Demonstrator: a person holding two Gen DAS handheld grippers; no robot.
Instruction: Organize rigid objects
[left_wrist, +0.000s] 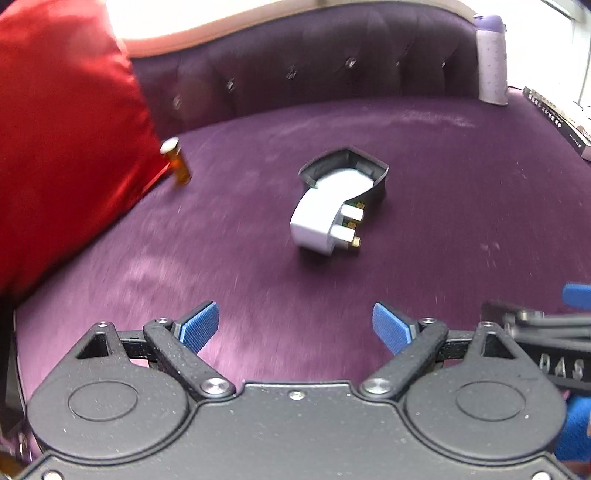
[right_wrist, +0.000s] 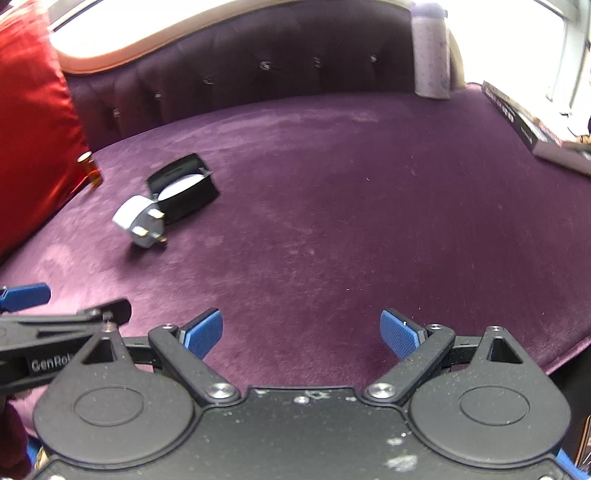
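Observation:
A white three-pin plug adapter (left_wrist: 325, 221) lies on its side on the purple velvet seat (left_wrist: 258, 258), leaning against a small open black box (left_wrist: 365, 173) with a white item inside. An amber pill bottle (left_wrist: 177, 162) with a white cap stands by the red cushion. My left gripper (left_wrist: 295, 328) is open and empty, short of the plug. My right gripper (right_wrist: 303, 332) is open and empty over bare velvet; the plug (right_wrist: 138, 221), box (right_wrist: 184, 192) and bottle (right_wrist: 90, 170) lie to its far left.
A red satin cushion (left_wrist: 62, 140) fills the left. A lilac flask (left_wrist: 491, 59) stands at the back right against the tufted backrest (left_wrist: 295, 70). Stacked books (right_wrist: 535, 125) lie at the right edge. The seat's front edge drops off at the lower right in the right wrist view.

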